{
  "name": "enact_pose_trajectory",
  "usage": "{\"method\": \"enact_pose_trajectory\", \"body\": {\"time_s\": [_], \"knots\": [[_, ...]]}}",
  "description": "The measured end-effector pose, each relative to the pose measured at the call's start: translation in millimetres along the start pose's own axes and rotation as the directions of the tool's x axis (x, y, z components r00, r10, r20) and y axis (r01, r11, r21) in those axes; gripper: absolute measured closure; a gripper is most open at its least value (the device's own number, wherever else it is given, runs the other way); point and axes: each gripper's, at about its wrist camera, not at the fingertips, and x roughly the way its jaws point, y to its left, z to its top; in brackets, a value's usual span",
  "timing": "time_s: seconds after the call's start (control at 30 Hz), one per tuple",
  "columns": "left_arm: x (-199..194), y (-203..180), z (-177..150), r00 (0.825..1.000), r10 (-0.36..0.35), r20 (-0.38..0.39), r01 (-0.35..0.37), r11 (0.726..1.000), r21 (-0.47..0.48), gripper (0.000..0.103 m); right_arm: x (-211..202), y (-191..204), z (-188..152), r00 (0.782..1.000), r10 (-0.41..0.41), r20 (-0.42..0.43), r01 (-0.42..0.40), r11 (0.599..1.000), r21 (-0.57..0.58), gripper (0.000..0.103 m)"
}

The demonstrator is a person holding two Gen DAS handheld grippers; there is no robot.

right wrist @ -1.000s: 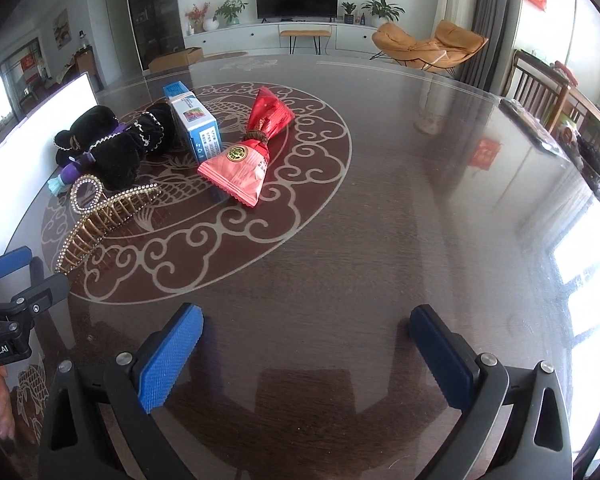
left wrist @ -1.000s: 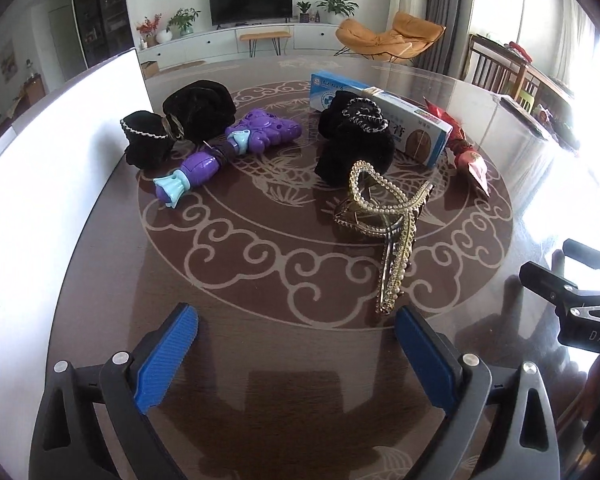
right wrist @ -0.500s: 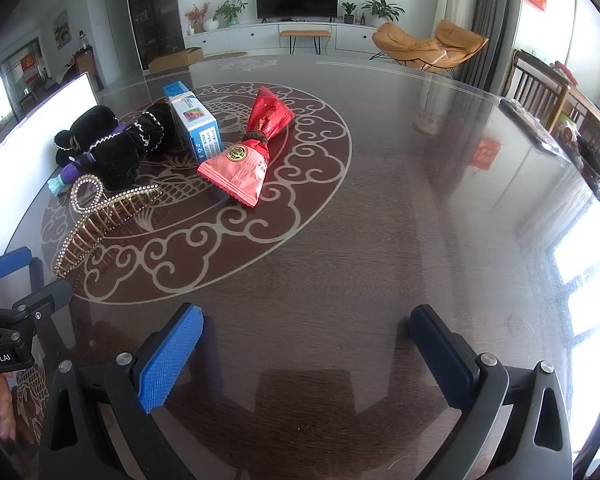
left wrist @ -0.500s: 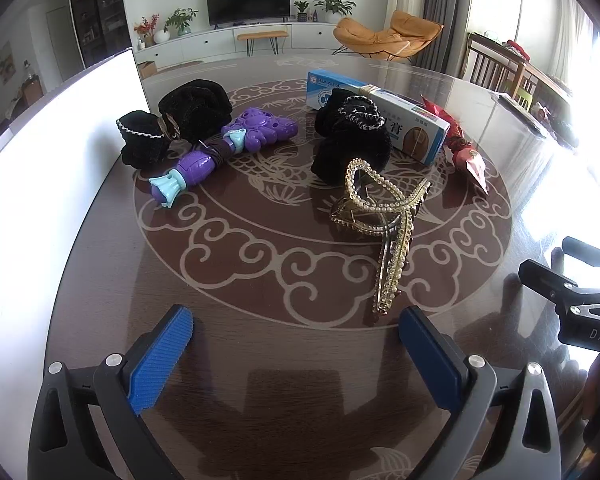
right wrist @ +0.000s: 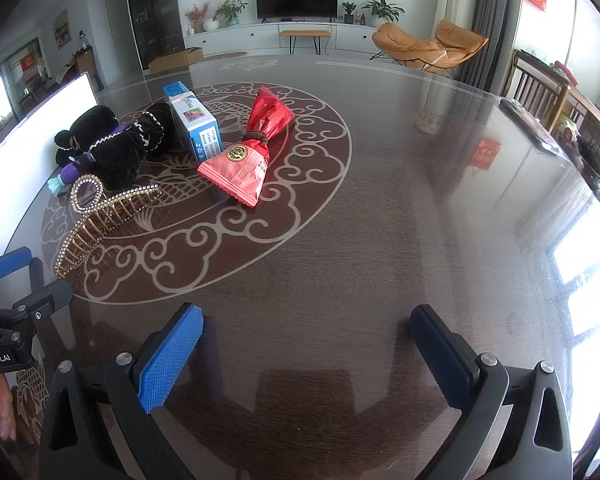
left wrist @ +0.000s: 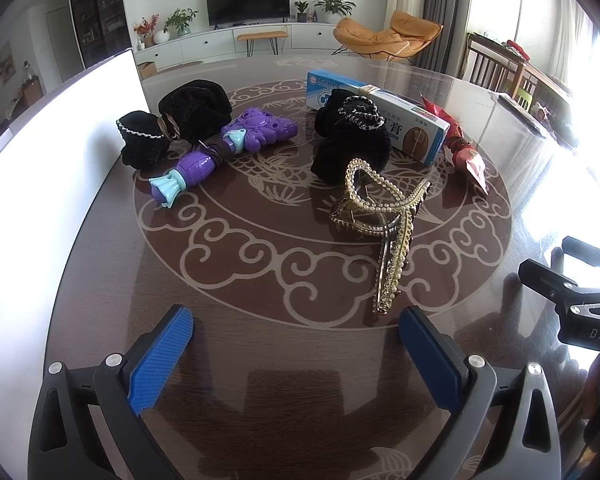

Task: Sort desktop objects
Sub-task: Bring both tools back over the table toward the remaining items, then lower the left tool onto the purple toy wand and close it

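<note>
Through my left wrist camera, my left gripper (left wrist: 296, 336) hangs wide open and empty over the dark table (left wrist: 260, 360). Just ahead of its right-hand finger lies the pearl hair claw (left wrist: 384, 220), its long end pointing back at that pad. Beyond the claw sits a black scrunchie (left wrist: 352, 148), touching the blue-and-white box (left wrist: 396, 120) behind it, and the red candy packet (left wrist: 466, 156) peeks out further right. Ahead to the left lies the purple toy (left wrist: 228, 148), with two more black scrunchies (left wrist: 172, 128) bunched behind it against the white board (left wrist: 56, 168) running along my left side. The other gripper's black frame pokes in at far right. Over to the right wrist camera: my right gripper (right wrist: 306, 340) is also spread wide, holding nothing, bare table straight ahead. Everything sits ahead to the left: red candy packet (right wrist: 252, 156) nearest the middle, blue-and-white box (right wrist: 194, 124) beside it, black scrunchie (right wrist: 128, 152) further left, pearl hair claw (right wrist: 96, 216) closest to me on that side.
</note>
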Motion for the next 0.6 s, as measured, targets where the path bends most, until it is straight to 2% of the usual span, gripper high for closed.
{"method": "enact_pose_trajectory", "body": {"time_s": [0.37, 0.6], "knots": [[-6, 7, -7, 1.0, 0.005, -0.008, -0.005, 1.0, -0.007, 0.0, 0, 0, 0, 1.0, 0.0, 0.0, 0.0, 1.0, 0.0, 0.0], [-18, 36, -16, 1.0, 0.005, -0.002, -0.005, 0.996, -0.084, 0.0, 0, 0, 0, 1.0, 0.0, 0.0, 0.0, 1.0, 0.0, 0.0]]}}
